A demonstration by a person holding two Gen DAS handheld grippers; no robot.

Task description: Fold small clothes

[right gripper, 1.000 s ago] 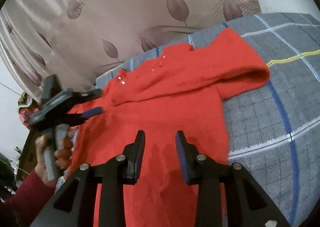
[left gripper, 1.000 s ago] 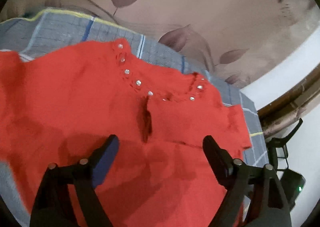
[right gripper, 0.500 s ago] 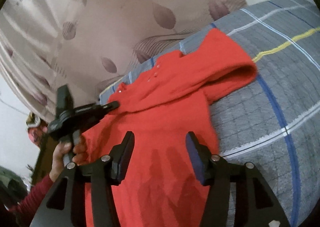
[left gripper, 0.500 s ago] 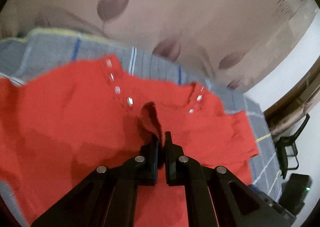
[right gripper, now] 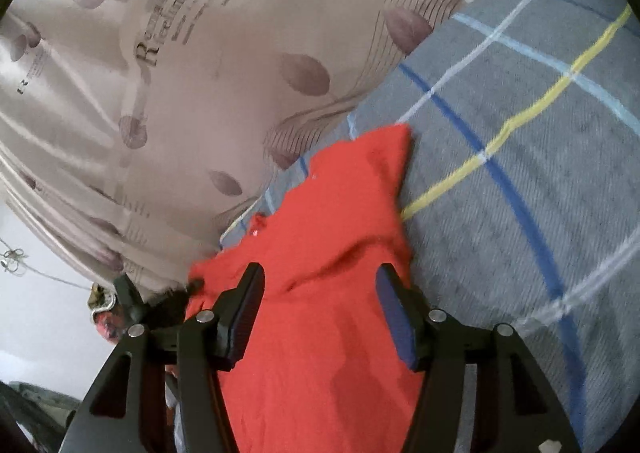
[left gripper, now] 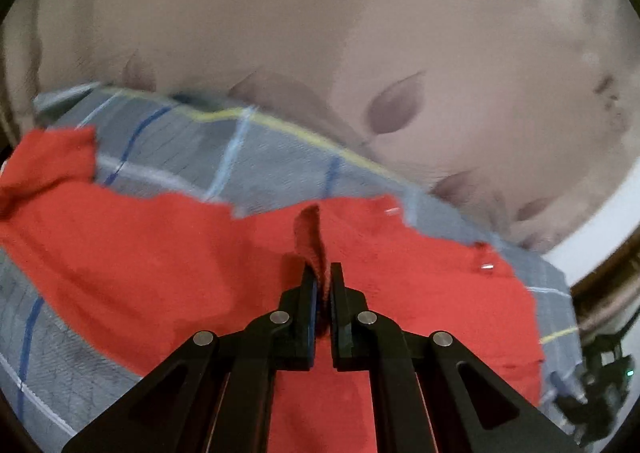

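A small red knit top (left gripper: 168,253) with shiny studs at the neckline lies on a grey checked blanket (left gripper: 192,149). In the left wrist view my left gripper (left gripper: 323,273) is shut on a pinched ridge of the red top, which stands up between the pads. In the right wrist view the red top (right gripper: 332,253) is bunched and drawn leftward, one sleeve pointing up. My right gripper (right gripper: 320,281) hovers over its lower part, jaws opening, with cloth below but not pinched. The left gripper (right gripper: 160,301) shows dimly at the garment's left edge.
A beige curtain (right gripper: 180,73) with leaf prints hangs behind the bed. The grey blanket (right gripper: 520,173) with blue, white and yellow lines stretches bare to the right of the top. A dark object (left gripper: 596,393) sits beyond the bed's right edge.
My left gripper closed on a fold of the red top and pulled it sideways, bunching the garment. My right gripper's jaws widened and it rolled and shifted over the cloth.
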